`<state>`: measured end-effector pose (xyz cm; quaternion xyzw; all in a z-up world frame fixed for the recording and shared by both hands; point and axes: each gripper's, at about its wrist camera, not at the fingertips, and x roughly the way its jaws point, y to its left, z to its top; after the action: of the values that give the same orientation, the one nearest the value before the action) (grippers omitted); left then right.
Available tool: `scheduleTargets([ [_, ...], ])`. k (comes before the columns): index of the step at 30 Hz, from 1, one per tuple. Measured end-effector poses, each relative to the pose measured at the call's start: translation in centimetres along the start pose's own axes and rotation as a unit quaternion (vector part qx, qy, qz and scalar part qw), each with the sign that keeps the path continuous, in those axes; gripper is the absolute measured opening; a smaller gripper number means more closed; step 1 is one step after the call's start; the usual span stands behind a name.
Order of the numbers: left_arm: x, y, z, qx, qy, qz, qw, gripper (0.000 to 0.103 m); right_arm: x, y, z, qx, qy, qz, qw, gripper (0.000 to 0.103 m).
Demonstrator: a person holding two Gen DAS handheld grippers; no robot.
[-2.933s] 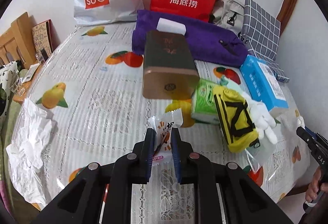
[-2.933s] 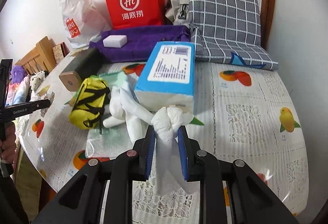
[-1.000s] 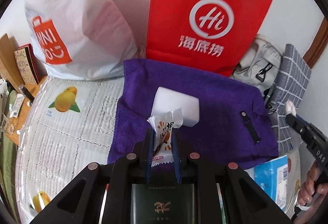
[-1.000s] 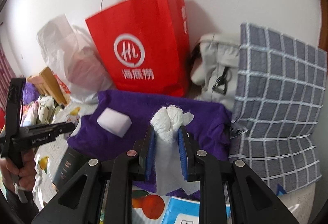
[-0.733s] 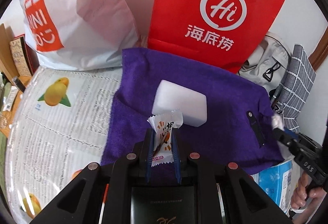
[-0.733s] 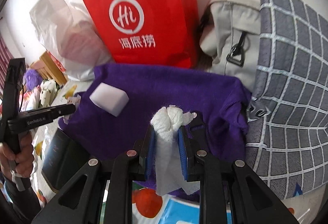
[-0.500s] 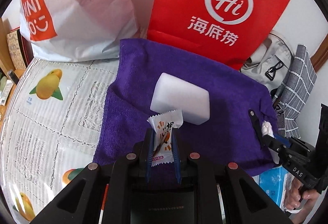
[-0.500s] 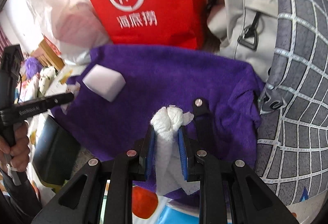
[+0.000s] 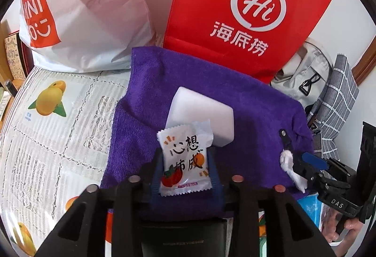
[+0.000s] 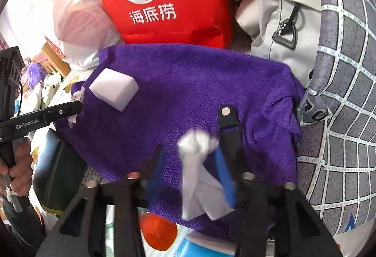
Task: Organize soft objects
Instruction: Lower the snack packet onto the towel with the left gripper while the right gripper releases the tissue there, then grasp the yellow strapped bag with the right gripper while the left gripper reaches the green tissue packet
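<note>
Both claws are hovering over the purple terry towel (image 10: 188, 83). Right gripper (image 10: 191, 170), jaws spread, is letting the white crumpled tissue (image 10: 195, 163) drop straight down. Left gripper (image 9: 185, 170), jaws apart, is freeing the white printed snack sachet (image 9: 184, 160) — white foam block (image 9: 202, 116) lying just beyond it.

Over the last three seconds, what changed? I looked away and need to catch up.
Both grippers carried their loads from the table's near side up over the purple towel. The left gripper and the right gripper have just opened, freeing the snack packet and the white tissue wad. The white sponge block stayed on the towel, the red paper bag behind it.
</note>
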<state>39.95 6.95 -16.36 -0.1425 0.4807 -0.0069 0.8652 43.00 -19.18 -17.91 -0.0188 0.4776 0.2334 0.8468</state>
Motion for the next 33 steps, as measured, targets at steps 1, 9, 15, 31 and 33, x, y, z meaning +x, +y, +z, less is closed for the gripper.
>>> scheduleTargets([
  [1, 0.0, 0.0, 0.0, 0.0, 0.001, 0.001, 1.0, 0.047, -0.2, 0.0, 0.1, 0.0, -0.003, -0.003, 1.0, 0.056],
  [9, -0.2, -0.3, 0.0, 0.002, 0.006, 0.02, 0.9998, 0.067, -2.3, 0.1, 0.2, -0.002, -0.027, -0.011, 1.0, 0.061],
  [15, -2.1, -0.1, -0.5, -0.002, 0.0, 0.019, 0.9998, 0.067, -4.9, 0.5, -0.6, 0.003, -0.055, -0.023, 0.998, 0.061],
  [31, -10.0, -0.3, -6.8, 0.017, -0.019, 0.012, 0.9996, 0.067, -11.2, 6.9, -10.5, 0.004, -0.076, 0.021, 0.997, 0.06],
  [33, -10.8, -0.1, -7.8, 0.021, -0.02, 0.012, 0.9995, 0.067, -11.3, 7.9, -12.0, 0.005, -0.066, 0.034, 0.997, 0.06],
])
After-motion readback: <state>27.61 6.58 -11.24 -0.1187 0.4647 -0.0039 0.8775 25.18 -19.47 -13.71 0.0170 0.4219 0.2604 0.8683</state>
